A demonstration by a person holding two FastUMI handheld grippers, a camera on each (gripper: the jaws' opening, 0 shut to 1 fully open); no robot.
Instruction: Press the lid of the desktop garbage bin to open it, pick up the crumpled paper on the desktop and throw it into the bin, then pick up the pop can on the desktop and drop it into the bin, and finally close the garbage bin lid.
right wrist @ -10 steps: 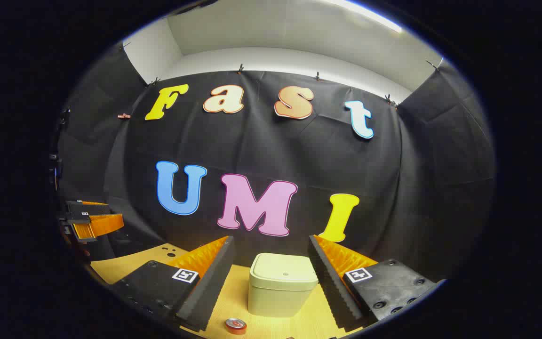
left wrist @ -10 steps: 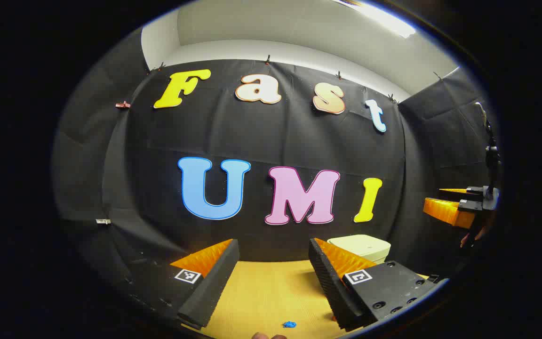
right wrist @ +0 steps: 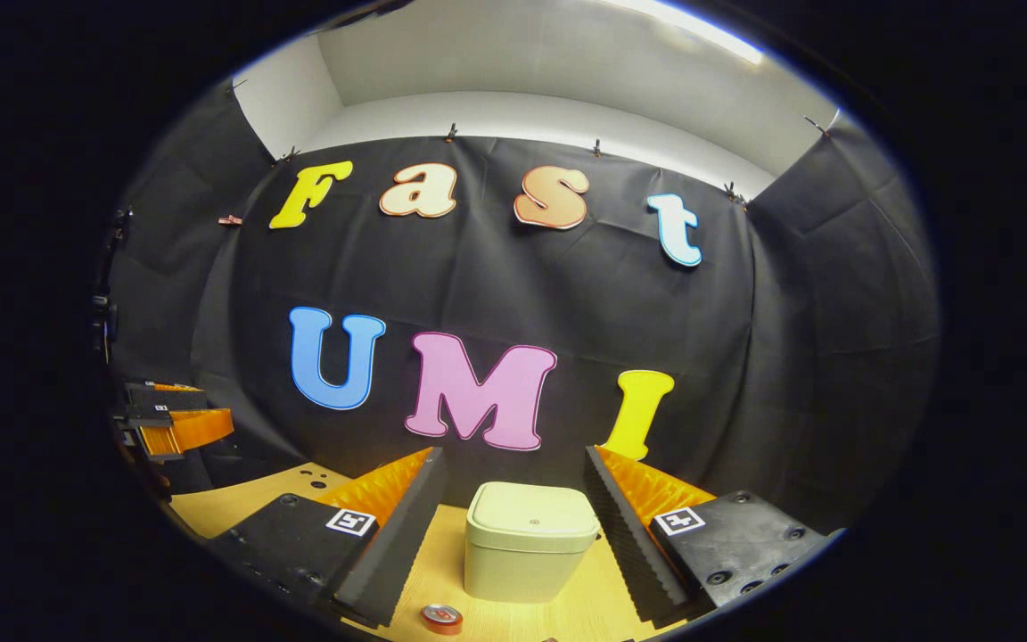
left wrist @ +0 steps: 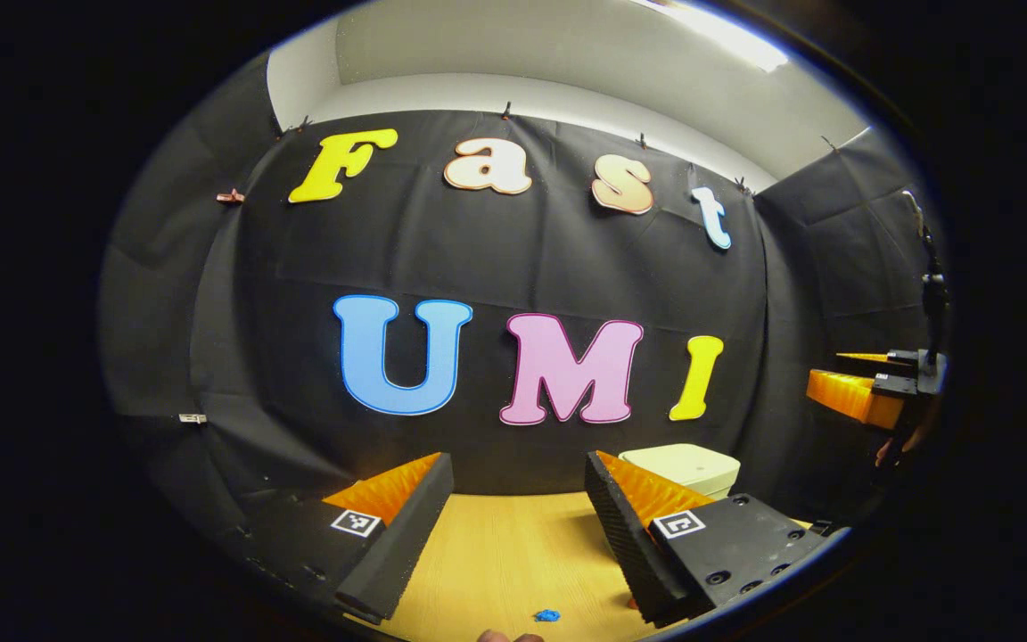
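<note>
Plainly, in the right gripper view we see the right gripper [right wrist: 513, 513] with its jaws spread wide and nothing between them but air; the garbage bin [right wrist: 529, 541] stands on the bench [right wrist: 237, 499] beyond them, framed in the gap at lower centre, its lid [right wrist: 533, 516] shut. Just below the bin, at the bottom edge of the frame, sits the pop can [right wrist: 441, 617], upright, top toward us; any writing on it is too small for us to read. At the far left of that frame the left gripper [right wrist: 176, 426] hangs above the bench.

In the left gripper view its own jaws likewise stand open and empty over bare bench. A small blue scrap [left wrist: 547, 615] lies at bottom centre. Each finger bears a square black-and-white marker [left wrist: 678, 523], no lettering.
</note>
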